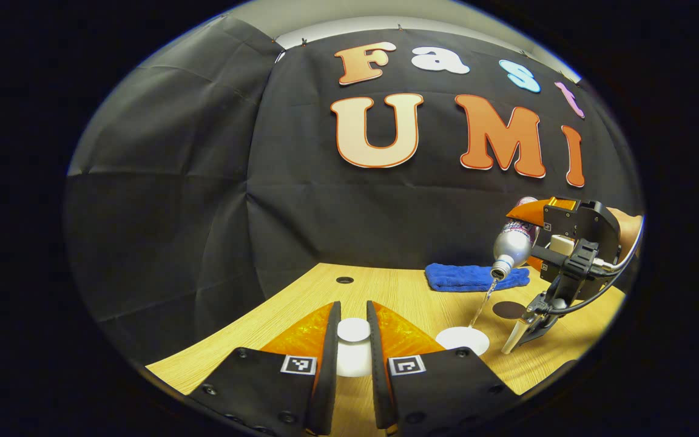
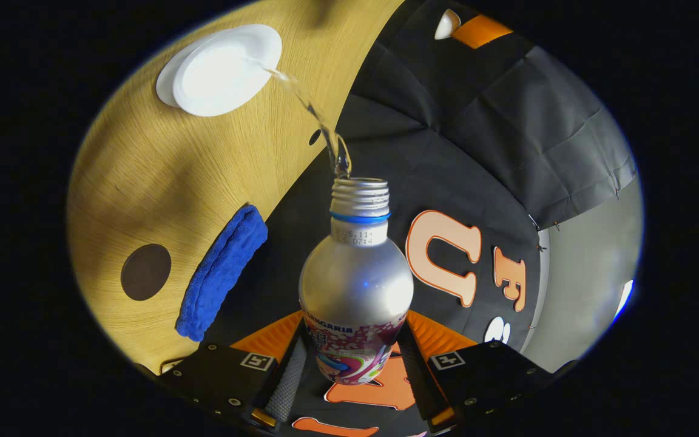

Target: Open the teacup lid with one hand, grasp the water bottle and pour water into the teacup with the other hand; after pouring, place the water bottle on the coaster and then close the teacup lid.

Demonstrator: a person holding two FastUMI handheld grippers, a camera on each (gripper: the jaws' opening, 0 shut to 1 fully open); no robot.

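My left gripper (image 1: 354, 308) is shut on the white teacup lid (image 1: 354, 357), held low over the wooden table, left of the cup. The open white teacup (image 1: 462, 339) (image 2: 222, 70) stands on the table. In the right gripper view my right gripper (image 2: 355, 331) is shut on a silver water bottle (image 2: 355, 285) with a patterned label, uncapped and tilted toward the cup. A thin stream of water (image 2: 316, 118) runs from its mouth into the teacup. In the left gripper view the right gripper (image 1: 559, 255) holds the bottle (image 1: 512, 246) above and right of the cup. A dark round coaster (image 1: 509, 309) (image 2: 145, 272) lies just beyond the cup.
A folded blue cloth (image 1: 477, 277) (image 2: 222, 280) lies at the back of the table (image 1: 398, 291), behind the coaster. A small round hole (image 1: 344, 280) sits in the tabletop near the black booth wall. A hand shows behind the right gripper.
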